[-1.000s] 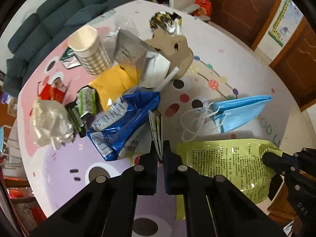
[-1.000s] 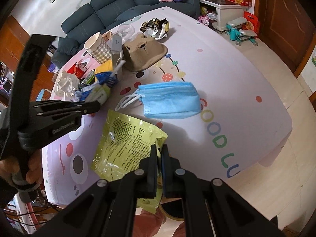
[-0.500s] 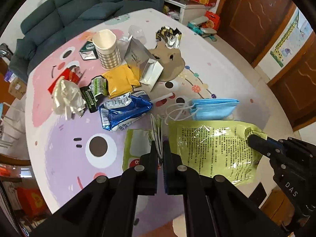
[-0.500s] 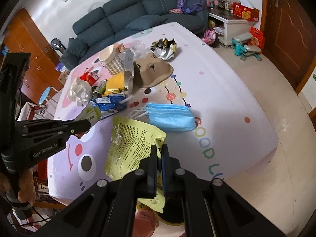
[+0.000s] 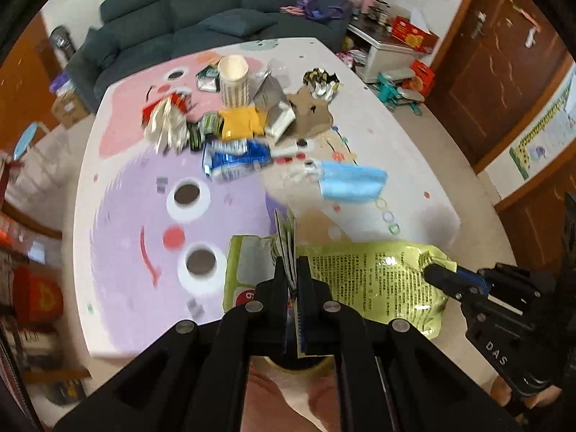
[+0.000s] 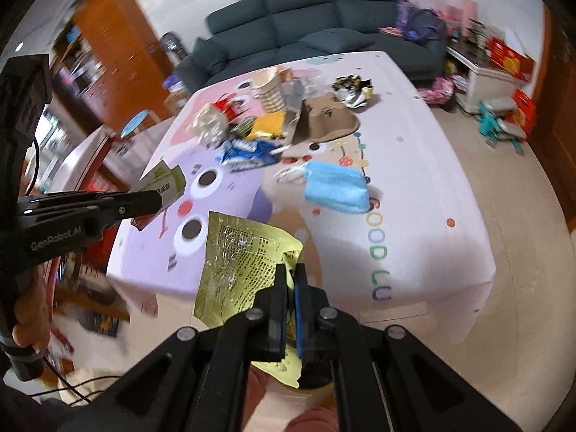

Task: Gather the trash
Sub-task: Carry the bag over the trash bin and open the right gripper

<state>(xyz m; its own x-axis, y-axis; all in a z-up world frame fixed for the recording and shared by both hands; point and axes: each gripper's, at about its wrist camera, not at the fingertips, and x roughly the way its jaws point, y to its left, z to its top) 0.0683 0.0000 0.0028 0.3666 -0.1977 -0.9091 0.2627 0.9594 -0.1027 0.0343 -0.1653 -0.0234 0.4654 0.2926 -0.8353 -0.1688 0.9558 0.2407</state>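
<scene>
- Starting at the left of the table (image 5: 108, 288), its cloth is smooth and printed lilac and pink with round white-ringed dark dots; a crumpled clear plastic wad (image 5: 165, 129) lies toward the far side.
- Just right of it lie a yellow packet (image 5: 239, 122), a shiny blue wrapper (image 5: 234, 160) below that, and behind them a checked paper cup (image 5: 234, 82) standing upright.
- A grey foil pouch (image 5: 275, 111) leans against a brown moulded-pulp cup tray (image 5: 311, 117), with a crinkled gold-and-black wrapper (image 5: 320, 81) beyond.
- A pleated blue face mask (image 5: 351, 183) lies flat, right of the wrapper and well apart from both grippers.
- The left gripper (image 5: 292, 270) points steeply down near the table's near edge; its black fingers are pinched together on a thin light-green packet (image 5: 244, 270) whose folded edge stands up between the pads.
- In the right wrist view a hand (image 6: 27, 316) grasps that gripper's handle at the far left.
- The right gripper (image 6: 291, 277), also tilted down, has its fingers clamped on the corner of a glossy yellow-green bag (image 6: 244, 262) printed with dense black text; the bag hangs crinkled over the table's near edge.
- In the left wrist view the same bag stretches flat from the left gripper toward the right one.
</scene>
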